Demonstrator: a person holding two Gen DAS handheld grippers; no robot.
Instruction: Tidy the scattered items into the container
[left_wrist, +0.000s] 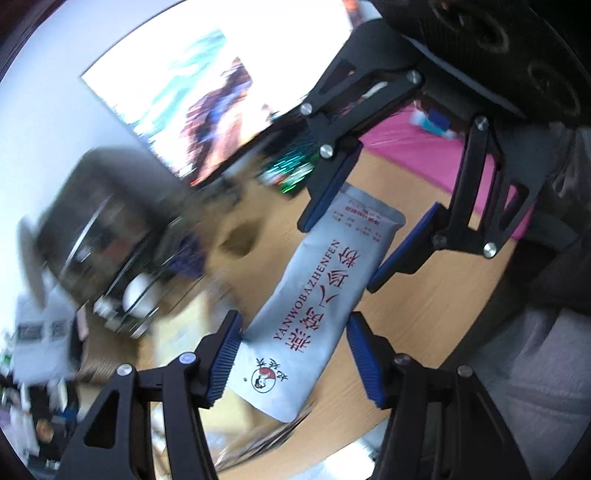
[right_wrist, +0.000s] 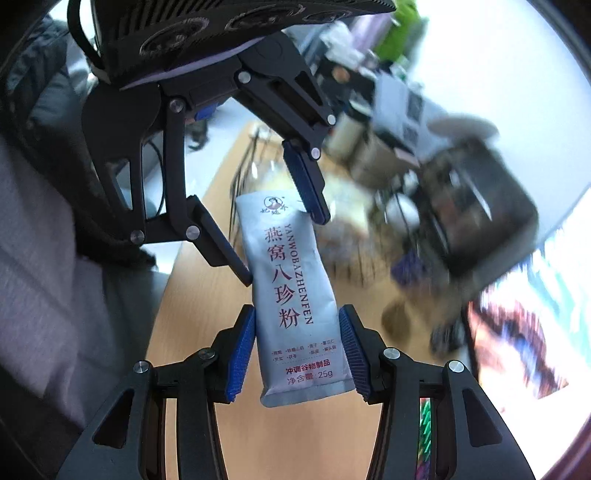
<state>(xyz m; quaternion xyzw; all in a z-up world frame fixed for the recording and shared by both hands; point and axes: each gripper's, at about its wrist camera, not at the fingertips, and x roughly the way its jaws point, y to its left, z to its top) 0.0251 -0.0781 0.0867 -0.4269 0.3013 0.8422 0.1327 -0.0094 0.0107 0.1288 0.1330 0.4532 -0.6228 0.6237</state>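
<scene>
A silver sachet (left_wrist: 314, 295) with red lettering hangs in the air above the wooden table (left_wrist: 424, 314), held at both ends. My left gripper (left_wrist: 293, 321) is shut on the end with the round logo, and the sachet lies slantwise between its blue pads. My right gripper (left_wrist: 340, 256) faces it from above and clamps the other end. In the right wrist view the sachet (right_wrist: 291, 280) stands upright. There my right gripper (right_wrist: 297, 312) presses both long edges near the printed weight, while my left gripper (right_wrist: 283, 250) holds the logo end.
A blurred wire rack (left_wrist: 136, 295) with a white round thing in it stands beside a dark boxy appliance (left_wrist: 110, 206). A bright picture panel (left_wrist: 192, 99) and a pink cloth (left_wrist: 413, 147) lie at the table's far side. A person's grey clothing (right_wrist: 44, 277) is close by.
</scene>
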